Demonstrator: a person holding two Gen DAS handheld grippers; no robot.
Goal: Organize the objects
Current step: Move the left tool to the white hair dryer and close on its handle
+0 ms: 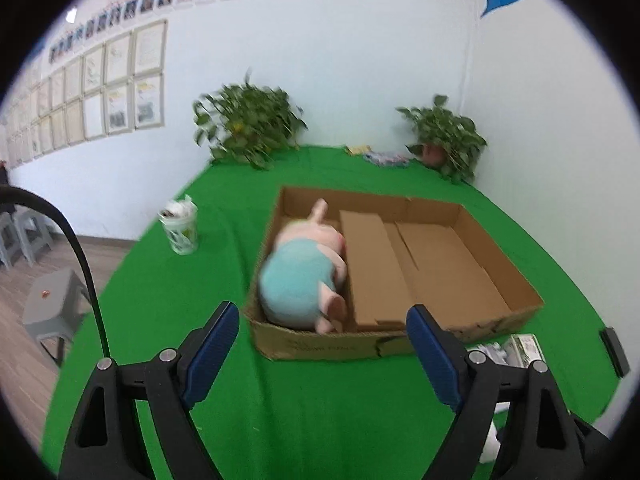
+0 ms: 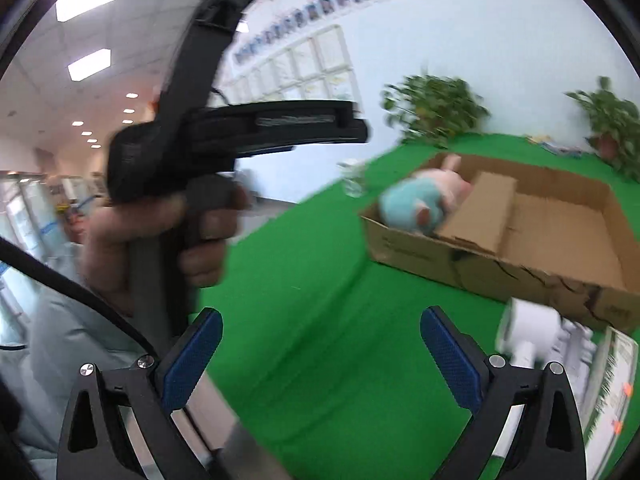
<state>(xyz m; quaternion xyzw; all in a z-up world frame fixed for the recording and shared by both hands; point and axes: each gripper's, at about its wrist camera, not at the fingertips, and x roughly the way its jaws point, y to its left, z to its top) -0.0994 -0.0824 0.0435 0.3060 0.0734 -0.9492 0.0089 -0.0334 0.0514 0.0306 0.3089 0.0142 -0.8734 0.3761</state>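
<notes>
A plush pig (image 1: 298, 276) with a pink head and teal body lies in the left compartment of a shallow cardboard box (image 1: 320, 346) on the green cloth. My left gripper (image 1: 323, 312) is open just short of the box's near wall, nothing between its blue pads. In the right wrist view the plush pig (image 2: 416, 200) and the box (image 2: 420, 256) lie ahead to the right. My right gripper (image 2: 320, 316) is open and empty over bare green cloth. A hand (image 2: 160, 232) holds the left gripper's black body (image 2: 240, 132) at the left of that view.
A patterned cup (image 1: 182, 228) stands left of the box. Two potted plants (image 1: 248, 124) (image 1: 444, 136) sit at the table's far edge with small items between them. A white object (image 2: 528, 328) and a printed package (image 1: 520, 350) lie near the box's front right corner. A grey stool (image 1: 52, 304) stands on the floor at left.
</notes>
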